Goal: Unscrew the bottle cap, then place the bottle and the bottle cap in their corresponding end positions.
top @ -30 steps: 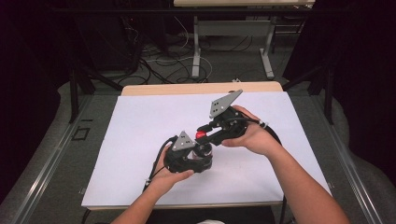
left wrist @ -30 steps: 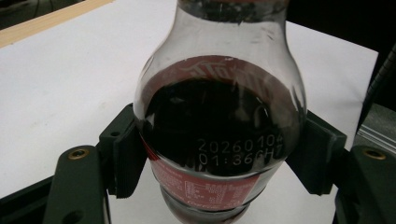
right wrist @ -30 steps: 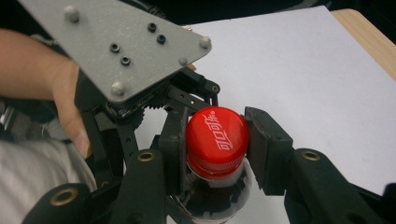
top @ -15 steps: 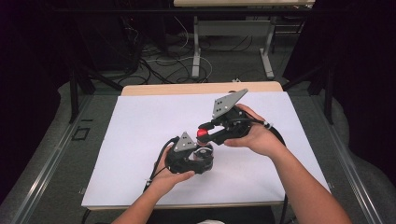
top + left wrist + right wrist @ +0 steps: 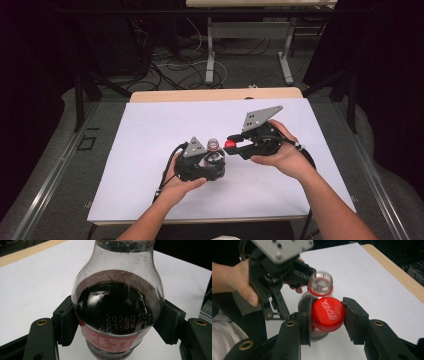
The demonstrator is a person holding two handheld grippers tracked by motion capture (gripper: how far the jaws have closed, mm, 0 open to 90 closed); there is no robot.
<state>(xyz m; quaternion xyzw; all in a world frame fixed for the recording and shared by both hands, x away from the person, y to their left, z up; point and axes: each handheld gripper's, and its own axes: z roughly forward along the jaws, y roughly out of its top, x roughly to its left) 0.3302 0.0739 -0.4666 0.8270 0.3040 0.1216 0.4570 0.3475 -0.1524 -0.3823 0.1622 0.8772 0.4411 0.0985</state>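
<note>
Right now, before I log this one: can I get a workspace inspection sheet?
Surface: white sheet over a wooden table.
Job's things: bottle of dark drink, upright and uncapped; red cap off, beside the bottle's open neck.
Clutter: nothing seen.
Grippers: left gripper shut on the bottle's body; right gripper shut on the cap.
Cables: one trails from each gripper; a tangle of cables lies on the floor beyond the table.
Surroundings: dark room, table legs behind.

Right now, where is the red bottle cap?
The red cap is off the bottle, clamped between the right gripper's jaws just right of the open neck in the high view, near the middle of the white table.
</note>
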